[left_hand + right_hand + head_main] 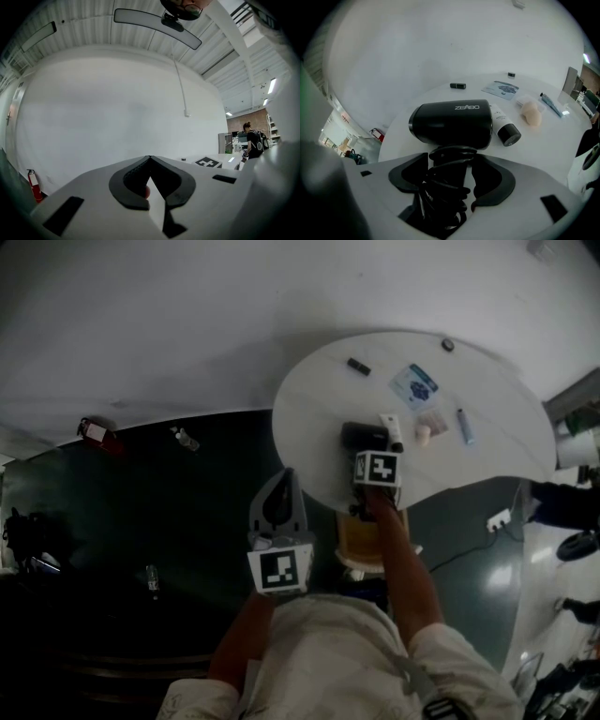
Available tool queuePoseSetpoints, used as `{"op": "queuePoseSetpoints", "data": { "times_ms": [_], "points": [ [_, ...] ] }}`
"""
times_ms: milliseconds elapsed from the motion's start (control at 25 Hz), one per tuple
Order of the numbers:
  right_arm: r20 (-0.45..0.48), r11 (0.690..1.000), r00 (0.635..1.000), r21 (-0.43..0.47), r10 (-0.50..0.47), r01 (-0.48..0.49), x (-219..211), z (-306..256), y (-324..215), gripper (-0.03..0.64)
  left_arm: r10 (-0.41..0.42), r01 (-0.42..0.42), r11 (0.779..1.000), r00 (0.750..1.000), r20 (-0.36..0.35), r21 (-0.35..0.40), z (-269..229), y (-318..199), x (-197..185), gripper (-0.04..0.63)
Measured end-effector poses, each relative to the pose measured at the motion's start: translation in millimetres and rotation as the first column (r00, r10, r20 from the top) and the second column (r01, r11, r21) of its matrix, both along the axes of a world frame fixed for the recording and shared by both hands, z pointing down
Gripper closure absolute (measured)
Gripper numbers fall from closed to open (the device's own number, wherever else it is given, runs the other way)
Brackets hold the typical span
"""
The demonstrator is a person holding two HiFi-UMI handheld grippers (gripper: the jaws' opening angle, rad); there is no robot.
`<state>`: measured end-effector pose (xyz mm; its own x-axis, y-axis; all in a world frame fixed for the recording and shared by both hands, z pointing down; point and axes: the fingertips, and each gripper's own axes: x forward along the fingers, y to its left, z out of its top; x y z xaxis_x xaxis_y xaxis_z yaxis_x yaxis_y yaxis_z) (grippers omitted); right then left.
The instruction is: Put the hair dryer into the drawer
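A black hair dryer (364, 436) lies on its side on the round white table (319, 399); its barrel (452, 124) points left in the right gripper view. Its handle (447, 176), wrapped in black cord, runs back toward the camera. My right gripper (375, 452) points steeply down over it, and its jaws stand wide on either side of the corded handle (450, 159), with a thin dark gap on the right side. My left gripper (284, 476) hangs left of the table above the dark floor, its jaws shut with nothing between them (150, 158). No drawer shows plainly.
Beside the dryer lie a white tube with a black cap (504, 124), a beige lump (531, 114), a blue pen-like stick (465, 426), a blue-and-white packet (413, 384) and a small black block (358, 366). A tan box-like thing (361, 540) sits below the table edge.
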<state>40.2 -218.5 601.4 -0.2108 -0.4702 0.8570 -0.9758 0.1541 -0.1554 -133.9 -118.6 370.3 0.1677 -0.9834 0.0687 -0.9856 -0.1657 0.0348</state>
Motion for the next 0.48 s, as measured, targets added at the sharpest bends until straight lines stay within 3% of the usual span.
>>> {"op": "queuePoseSetpoints", "data": {
  "times_ms": [320,480],
  "points": [
    [0.045,0.999,0.998,0.012,0.041,-0.042,4,-2,-1,0.354,0.014,-0.014,1.000,1.000,0.001,-0.001,0,2,4,0.594],
    [0.012,0.998,0.998,-0.014,0.054,-0.054,11,-1,7,0.357,0.018,-0.018,1.000,1.000,0.001,-0.005,0,2,5,0.594]
  ]
}}
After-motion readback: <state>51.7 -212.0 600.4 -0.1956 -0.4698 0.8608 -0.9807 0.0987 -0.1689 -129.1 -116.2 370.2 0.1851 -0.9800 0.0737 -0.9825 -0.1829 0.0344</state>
